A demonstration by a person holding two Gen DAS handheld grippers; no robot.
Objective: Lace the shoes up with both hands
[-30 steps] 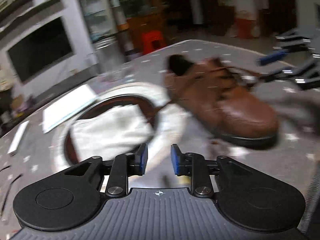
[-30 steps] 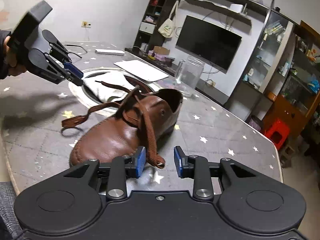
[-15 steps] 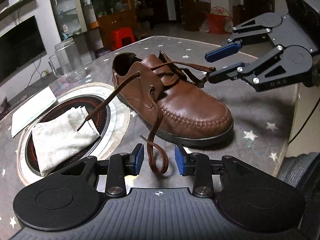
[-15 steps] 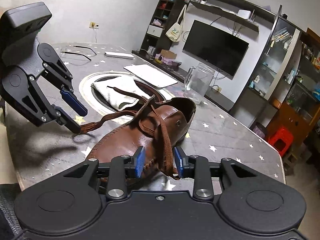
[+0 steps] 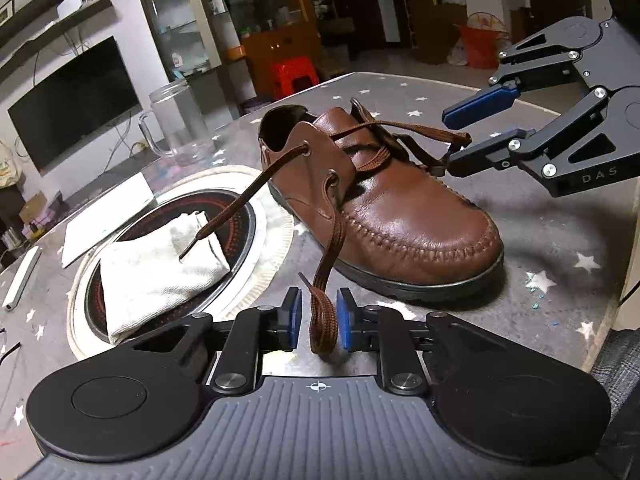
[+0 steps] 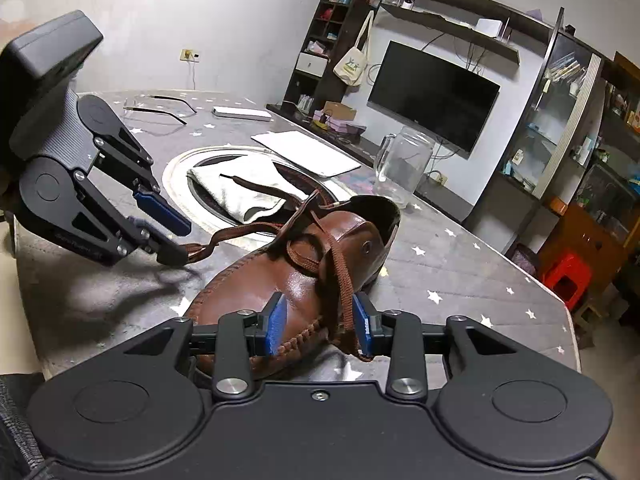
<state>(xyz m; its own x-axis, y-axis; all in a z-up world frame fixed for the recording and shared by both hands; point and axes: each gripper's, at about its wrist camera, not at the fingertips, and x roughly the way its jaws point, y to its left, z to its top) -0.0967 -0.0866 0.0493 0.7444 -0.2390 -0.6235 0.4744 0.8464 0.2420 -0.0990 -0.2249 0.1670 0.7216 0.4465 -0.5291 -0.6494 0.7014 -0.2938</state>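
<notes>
Your shoe (image 5: 384, 216) sits sole-down on the table (image 5: 540, 248), just beside the round burner (image 5: 240, 216) that holds the white cloth (image 5: 156, 272).

Progress: the lace (image 5: 332, 240) runs through the eyelets on both flaps and crosses over the tongue, but it is slack and no knot or bow shows. One free end lies out across the cloth. A folded loop of lace hangs off the near side of the shoe. On this evidence the threading looks at least partly in place; tightening and tying are left.

Your left gripper (image 5: 316, 322) is parted, with that hanging loop between its 2 blue pads and a gap on each side, so it grips nothing. Your right gripper (image 6: 318, 326) is likewise parted around a strand that lies close against its right pad (image 6: 362, 328); it is not clamped.

Orientation: the shoe's long axis runs heel to toe. In the left wrist view the toe points to the lower right and the heel opening to the upper left, toward the glass jar (image 5: 180, 124).
</notes>
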